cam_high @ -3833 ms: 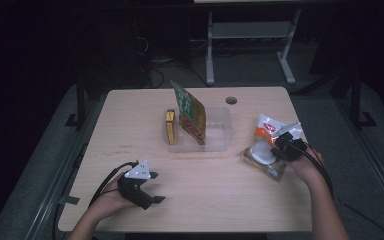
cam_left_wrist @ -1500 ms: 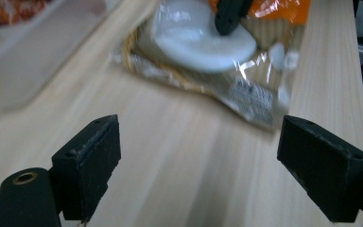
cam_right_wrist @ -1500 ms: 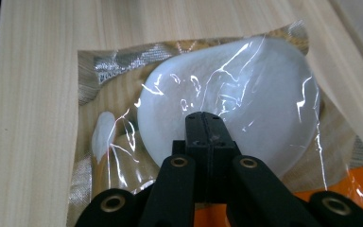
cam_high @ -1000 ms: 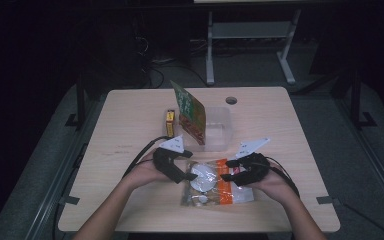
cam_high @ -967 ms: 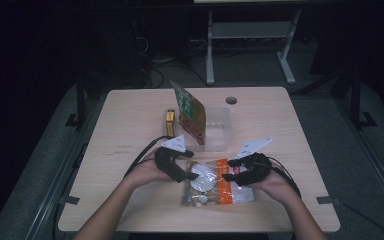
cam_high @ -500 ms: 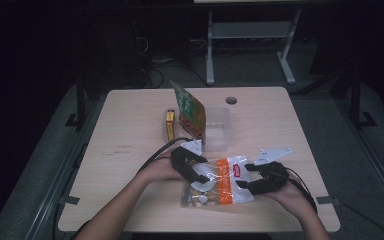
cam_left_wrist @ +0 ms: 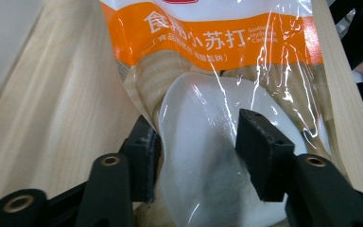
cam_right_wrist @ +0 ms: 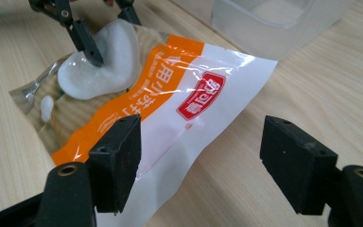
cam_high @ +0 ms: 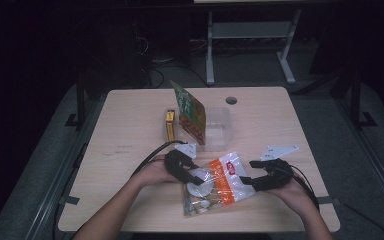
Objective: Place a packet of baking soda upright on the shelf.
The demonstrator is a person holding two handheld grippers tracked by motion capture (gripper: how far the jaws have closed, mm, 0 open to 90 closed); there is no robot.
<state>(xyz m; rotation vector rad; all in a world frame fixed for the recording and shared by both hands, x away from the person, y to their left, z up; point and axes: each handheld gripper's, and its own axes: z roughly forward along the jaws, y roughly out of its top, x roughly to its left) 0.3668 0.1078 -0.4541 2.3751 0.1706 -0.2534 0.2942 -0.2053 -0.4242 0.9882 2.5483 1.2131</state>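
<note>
- From the high view, we see a crinkly snack bag (cam_high: 219, 186) lying flat on the tabletop (cam_high: 130, 130), near the front edge. Our left gripper (cam_high: 192, 177) sits on the bag's left part, and our right gripper (cam_high: 247, 172) is at its right end.
- Behind the bag stand a clear box (cam_high: 221, 127) with a green packet (cam_high: 190, 111) leaning in it, and a small yellow box (cam_high: 170, 125) just beside.
- In the left gripper view, the left gripper (cam_left_wrist: 196, 142) has just been closing. Its fingers (cam_left_wrist: 260, 151) pinch a white round lump through the clear part of the bag (cam_left_wrist: 208, 52).
- In the right gripper view, the right gripper (cam_right_wrist: 201, 151) has just been opening. Its fingers (cam_right_wrist: 118, 156) stand wide apart over the bag's white end (cam_right_wrist: 203, 94), and they do not squeeze it. The clear box (cam_right_wrist: 274, 19) is behind.
</note>
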